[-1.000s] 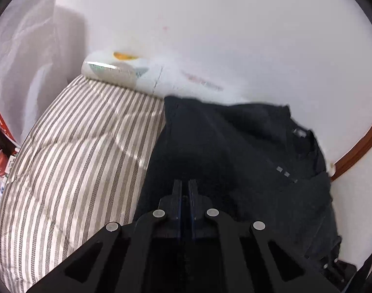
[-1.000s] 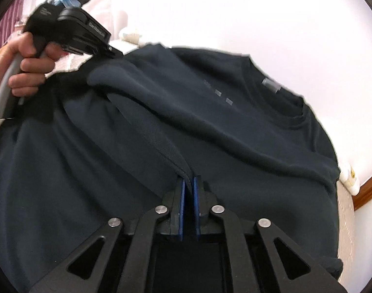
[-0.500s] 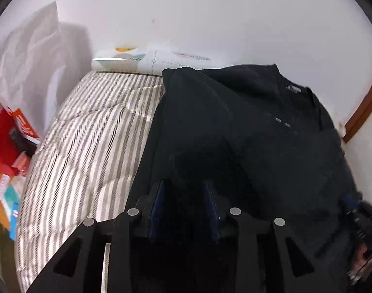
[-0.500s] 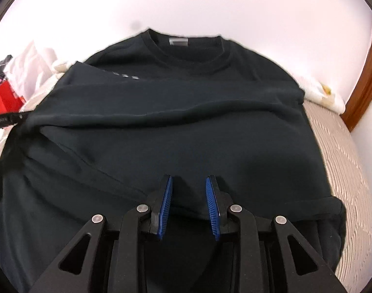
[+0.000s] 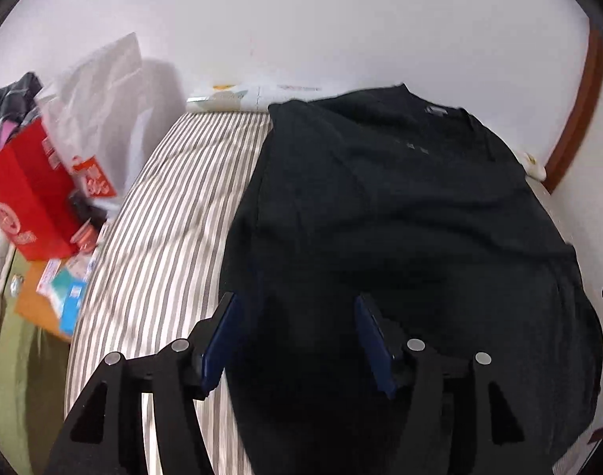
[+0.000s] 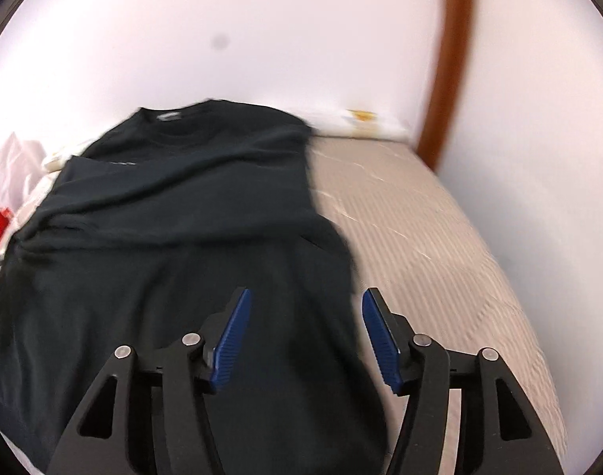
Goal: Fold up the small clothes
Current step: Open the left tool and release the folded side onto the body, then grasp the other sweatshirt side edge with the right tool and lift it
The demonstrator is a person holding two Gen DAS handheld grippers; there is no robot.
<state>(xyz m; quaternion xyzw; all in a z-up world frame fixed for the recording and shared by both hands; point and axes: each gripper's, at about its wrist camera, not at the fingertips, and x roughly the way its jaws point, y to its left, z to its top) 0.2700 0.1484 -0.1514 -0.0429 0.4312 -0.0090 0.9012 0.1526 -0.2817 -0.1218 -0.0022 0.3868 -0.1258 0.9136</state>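
Left of the left gripper (image 5: 295, 336): red cardboard box (image 5: 22, 190), white plastic bag (image 5: 97, 95), small packets on an orange sheet (image 5: 64, 289). Directly ahead: striped beige-and-white quilted bedding (image 5: 163, 217) against a plain white wall (image 5: 341, 19). Spread flat under both tools: dark navy cotton T-shirt (image 5: 400, 217), collar toward the wall, one side folded inward. Jaws just been opening, now apart, nothing pinched between the 2 blue pads. Right gripper (image 6: 305, 336) likewise parted, above the shirt's right edge. Further right: bare bedding, brown wooden trim (image 6: 452, 59).
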